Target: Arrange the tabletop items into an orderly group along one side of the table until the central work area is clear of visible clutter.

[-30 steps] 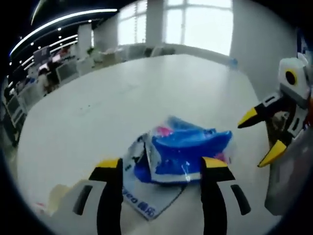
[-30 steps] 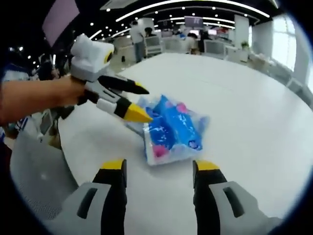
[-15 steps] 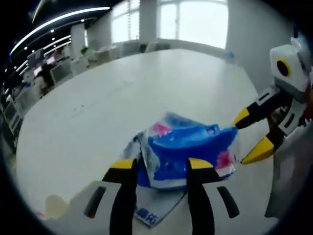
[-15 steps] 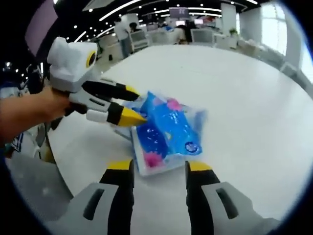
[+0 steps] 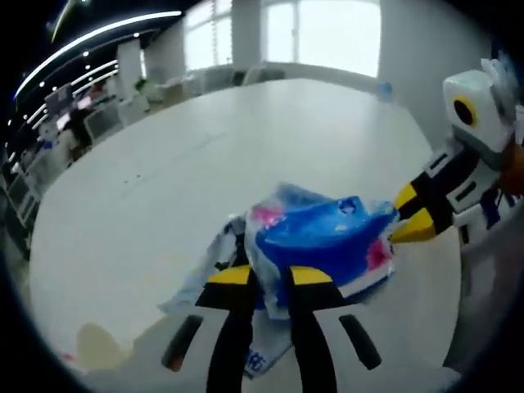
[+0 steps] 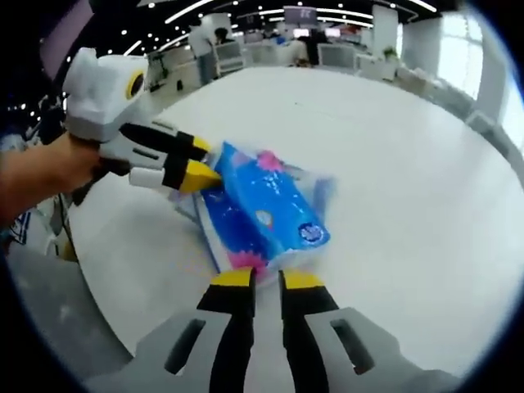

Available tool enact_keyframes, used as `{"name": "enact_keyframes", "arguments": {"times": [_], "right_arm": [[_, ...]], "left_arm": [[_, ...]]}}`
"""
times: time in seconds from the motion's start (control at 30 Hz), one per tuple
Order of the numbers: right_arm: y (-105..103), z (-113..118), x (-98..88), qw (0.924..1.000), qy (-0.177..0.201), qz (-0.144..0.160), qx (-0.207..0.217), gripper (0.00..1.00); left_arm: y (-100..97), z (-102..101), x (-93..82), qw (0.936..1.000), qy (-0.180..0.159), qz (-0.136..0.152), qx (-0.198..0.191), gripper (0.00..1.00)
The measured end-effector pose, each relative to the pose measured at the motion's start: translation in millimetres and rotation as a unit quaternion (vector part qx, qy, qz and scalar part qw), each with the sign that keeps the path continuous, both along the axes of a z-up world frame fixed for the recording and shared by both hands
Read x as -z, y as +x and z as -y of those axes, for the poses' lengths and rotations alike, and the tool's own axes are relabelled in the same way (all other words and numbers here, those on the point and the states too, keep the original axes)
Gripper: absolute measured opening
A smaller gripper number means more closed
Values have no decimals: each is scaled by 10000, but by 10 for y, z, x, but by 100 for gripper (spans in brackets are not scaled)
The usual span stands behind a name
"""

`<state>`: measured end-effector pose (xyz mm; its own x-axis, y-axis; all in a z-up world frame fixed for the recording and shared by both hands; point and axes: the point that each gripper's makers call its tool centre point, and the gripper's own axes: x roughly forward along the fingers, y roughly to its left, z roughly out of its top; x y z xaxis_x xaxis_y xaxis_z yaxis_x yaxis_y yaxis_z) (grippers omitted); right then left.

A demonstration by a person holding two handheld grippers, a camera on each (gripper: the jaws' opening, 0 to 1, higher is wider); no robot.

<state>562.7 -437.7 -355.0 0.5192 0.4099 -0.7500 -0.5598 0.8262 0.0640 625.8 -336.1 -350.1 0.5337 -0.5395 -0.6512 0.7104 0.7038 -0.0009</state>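
1. In the left gripper view, your left gripper (image 5: 268,276) has its yellow-tipped jaws drawn nearly together, pinching the near edge of a blue plastic pack (image 5: 323,250) with pink flower prints.
2. That view also shows a flat printed wrapper (image 5: 214,262) lying under the pack and spreading out beside the jaws, with blue lettering on its near corner.
3. Your right gripper (image 5: 407,214) enters that view from the right, its jaws narrowed onto the pack's far end, with the fingers of the hand holding it just visible behind it.
4. In the right gripper view, your right gripper (image 6: 268,280) is nearly closed on the pack's (image 6: 262,214) near corner, and a round blue logo shows on the pack.
5. Your left gripper (image 6: 195,161) comes in there from the left, held in a bare hand (image 6: 45,176), its jaws nipping the pack's opposite end.
6. The pack sits near the white table's (image 6: 393,164) near edge, held from both ends; I cannot tell whether it rests on the surface.
7. Beyond the table's far edge the right gripper view shows office desks and chairs (image 6: 344,57) and a standing person (image 6: 200,42), while the left gripper view shows bright windows (image 5: 323,37).
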Motion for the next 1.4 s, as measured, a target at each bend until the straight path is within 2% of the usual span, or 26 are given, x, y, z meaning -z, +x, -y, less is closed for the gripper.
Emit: {"name": "enact_keyframes", "arguments": {"times": [0.13, 0.43, 0.67, 0.93, 1.2, 1.4], "right_arm": [[15, 11, -27, 10000, 24, 39, 8, 7], [67, 84, -238, 9995, 138, 266, -19, 5], [164, 279, -391, 9986, 194, 474, 108, 4], [300, 609, -561, 9966, 210, 715, 350, 3], [452, 985, -710, 9936, 20, 1011, 509, 3], [555, 1231, -763, 9920, -75, 1124, 566, 2]], "left_arm": [[-19, -7, -12, 10000, -17, -12, -37, 9], [-73, 5, -200, 9997, -193, 87, -126, 3], [-80, 115, -367, 9984, -482, 102, -278, 2], [-53, 430, -512, 9964, -749, 175, -364, 2], [14, 757, -590, 9941, -949, 250, -471, 2], [71, 1007, -614, 9932, -993, 334, -498, 2]]}}
